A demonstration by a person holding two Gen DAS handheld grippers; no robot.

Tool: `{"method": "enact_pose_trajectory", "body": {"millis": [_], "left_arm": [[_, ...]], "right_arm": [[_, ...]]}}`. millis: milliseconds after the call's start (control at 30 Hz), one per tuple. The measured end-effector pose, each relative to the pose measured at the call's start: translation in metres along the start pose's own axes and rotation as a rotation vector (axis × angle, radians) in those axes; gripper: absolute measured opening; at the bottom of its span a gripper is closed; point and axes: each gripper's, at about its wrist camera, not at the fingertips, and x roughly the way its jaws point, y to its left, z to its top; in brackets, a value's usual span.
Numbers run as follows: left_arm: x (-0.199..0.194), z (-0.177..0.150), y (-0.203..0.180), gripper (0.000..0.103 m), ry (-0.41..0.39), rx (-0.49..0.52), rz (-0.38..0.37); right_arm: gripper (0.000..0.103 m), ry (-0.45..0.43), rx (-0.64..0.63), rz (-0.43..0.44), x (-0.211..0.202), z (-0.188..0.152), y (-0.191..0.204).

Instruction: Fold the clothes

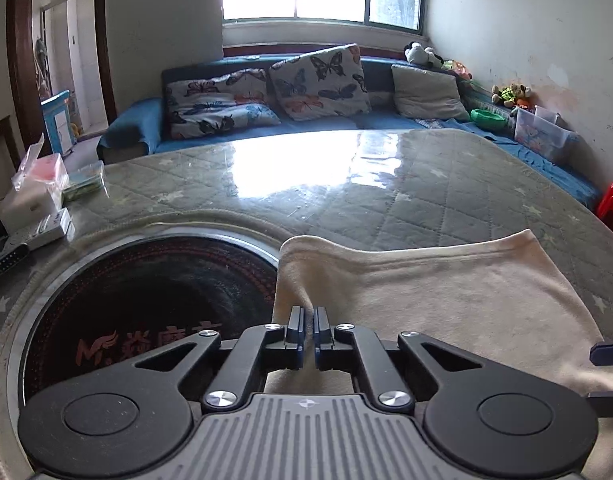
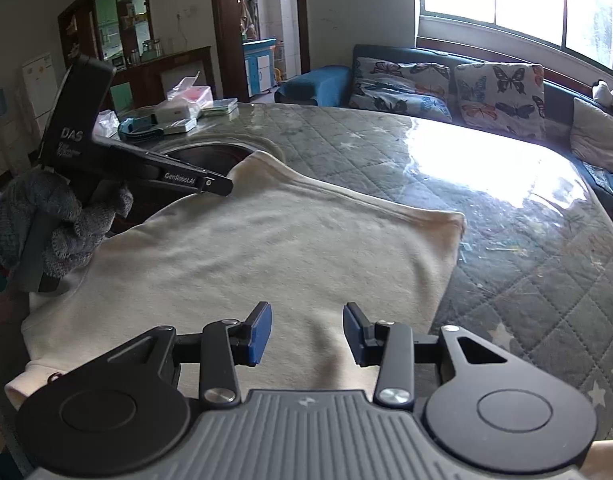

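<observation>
On table: left gripper (image 1: 309, 330) pinched on cream garment's (image 2: 246, 248) left edge, beside round burner (image 1: 146, 300). Garment lies mostly flat, fold looks barely begun. Right gripper (image 2: 307, 332) open above it, holding nothing.

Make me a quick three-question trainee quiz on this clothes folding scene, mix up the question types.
1. True or false: the left tongs are pinched shut on the cream garment.
2. Multiple choice: the right tongs are A) open above the garment, B) shut on the garment, C) holding a cushion.
3. Fill in: the garment's left part lies over the round dark ____ set into the quilted table cover.

Key: 1 true; 2 A; 3 heater plate.
</observation>
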Motion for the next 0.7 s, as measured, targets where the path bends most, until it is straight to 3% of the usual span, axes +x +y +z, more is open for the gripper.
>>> {"method": "enact_pose_trajectory", "body": {"millis": [133, 233, 300, 467, 600, 700], "left_arm": [[-0.023, -0.007, -0.027, 0.004, -0.057, 0.082, -0.036], [-0.034, -0.018, -0.049, 0.008, -0.036, 0.182, -0.158], [-0.039, -0.025, -0.055, 0.011, -0.030, 0.219, -0.200], [-0.045, -0.022, -0.042, 0.029, -0.073, 0.183, -0.142], [-0.036, -0.017, -0.040, 0.030, -0.062, 0.180, -0.122], [-0.032, -0.017, -0.043, 0.036, -0.050, 0.208, -0.156]], "right_arm": [[0.040, -0.010, 0.018, -0.008, -0.002, 0.000, -0.007], [0.040, -0.016, 0.036, -0.022, 0.000, 0.003, -0.014], [0.040, -0.021, 0.050, -0.030, 0.001, 0.004, -0.018], [0.040, -0.030, 0.069, -0.045, 0.001, 0.007, -0.028], [0.040, -0.029, 0.079, -0.055, 0.004, 0.010, -0.032], [0.040, -0.029, 0.086, -0.060, 0.007, 0.011, -0.033]]}}
